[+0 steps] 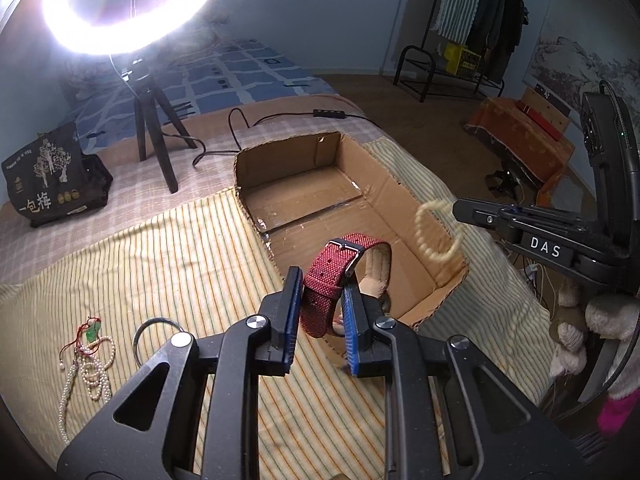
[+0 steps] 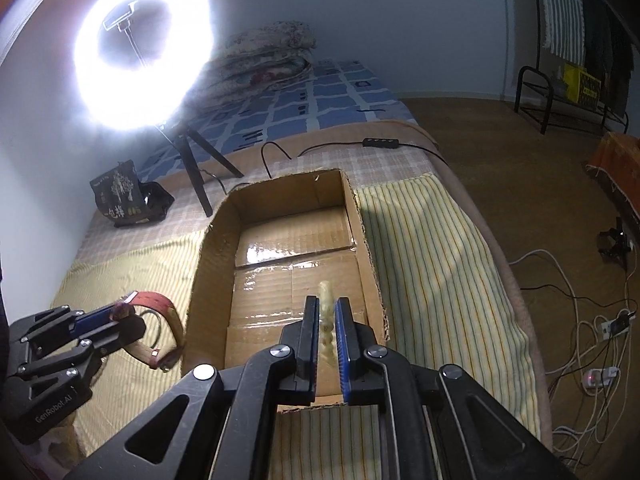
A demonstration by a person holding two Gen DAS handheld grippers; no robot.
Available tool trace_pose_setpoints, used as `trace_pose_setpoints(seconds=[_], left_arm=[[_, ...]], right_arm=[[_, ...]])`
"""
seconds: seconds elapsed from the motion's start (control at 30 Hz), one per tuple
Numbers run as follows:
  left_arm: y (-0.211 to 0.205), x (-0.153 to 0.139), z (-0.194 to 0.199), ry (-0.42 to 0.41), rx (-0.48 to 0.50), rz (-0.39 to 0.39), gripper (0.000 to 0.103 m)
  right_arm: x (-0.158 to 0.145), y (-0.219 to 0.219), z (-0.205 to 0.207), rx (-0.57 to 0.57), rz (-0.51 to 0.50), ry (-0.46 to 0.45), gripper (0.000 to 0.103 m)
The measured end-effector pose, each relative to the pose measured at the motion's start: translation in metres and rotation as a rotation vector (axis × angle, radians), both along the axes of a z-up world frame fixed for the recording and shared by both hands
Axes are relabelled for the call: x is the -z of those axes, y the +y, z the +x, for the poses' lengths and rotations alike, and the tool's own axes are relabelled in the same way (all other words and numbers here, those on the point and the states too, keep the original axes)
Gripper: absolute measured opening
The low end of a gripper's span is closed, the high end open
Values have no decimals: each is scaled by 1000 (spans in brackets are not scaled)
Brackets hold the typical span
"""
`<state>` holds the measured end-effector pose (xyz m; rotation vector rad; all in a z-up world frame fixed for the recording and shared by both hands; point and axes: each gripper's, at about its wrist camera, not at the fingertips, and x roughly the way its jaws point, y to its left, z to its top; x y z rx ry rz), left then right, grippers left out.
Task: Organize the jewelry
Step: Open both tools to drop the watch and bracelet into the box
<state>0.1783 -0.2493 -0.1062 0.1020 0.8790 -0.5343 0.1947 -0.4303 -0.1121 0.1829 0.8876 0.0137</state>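
— What carries everything here?
— A bed (image 1: 132, 168), spread with a yellow striped cloth (image 1: 192, 256).
— And on the cloth?
— An open brown cardboard box (image 1: 320, 188), tangled white pearl necklaces (image 1: 90, 372), a thin dark ring bangle (image 1: 150, 332).
— Beyond the cloth?
— A black tripod with ring light (image 1: 154, 132), a black printed bag (image 1: 48, 180), a black cable (image 1: 280, 118).

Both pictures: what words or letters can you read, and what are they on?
"DAS": white letters on the right tool.
"GenRobot.AI": on the left tool.
"一包梅": on the black bag; its smaller print is too small to read.
Yellow crate: dark marks, too blurred to read.
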Motion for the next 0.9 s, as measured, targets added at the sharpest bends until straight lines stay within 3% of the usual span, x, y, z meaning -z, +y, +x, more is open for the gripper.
trace_pose_setpoints(seconds=[0.07,0.13,0.17,0.23,0.3,0.37,0.5,0.57,0.77,0.83,0.9], left_arm=[[-1,0,-1,-4,6,-4,23],[-1,0,-1,-12,4,-10,38],[-1,-1,-1,-18,1,-11,39],[1,-2,-1,-22,-2,-17,40],[3,-4,0,-21,-9,-22,40],[5,-4,0,-18,-12,-22,40],[8,-7,-1,-29,-15,-18,40],[10,-9,-3,-35,-15,-14,40],[16,-14,-8,-53,-19,3,42],[19,-16,-10,-67,-24,8,58],[23,-19,-13,-91,-33,8,67]], right_arm=[[-1,1,0,3,-4,-4,25],[-3,2,-1,7,-14,-14,30],[-3,3,-1,8,-14,-16,30],[-3,2,-1,9,-14,-15,31],[-3,2,-1,20,-25,-17,41],[-5,2,-2,38,-40,-26,59],[-9,0,-2,57,-50,-42,70],[-10,0,-2,68,-57,-49,83],[-13,3,-2,94,-83,-61,95],[-14,4,-3,108,-94,-67,100],[-16,5,-4,129,-98,-82,101]])
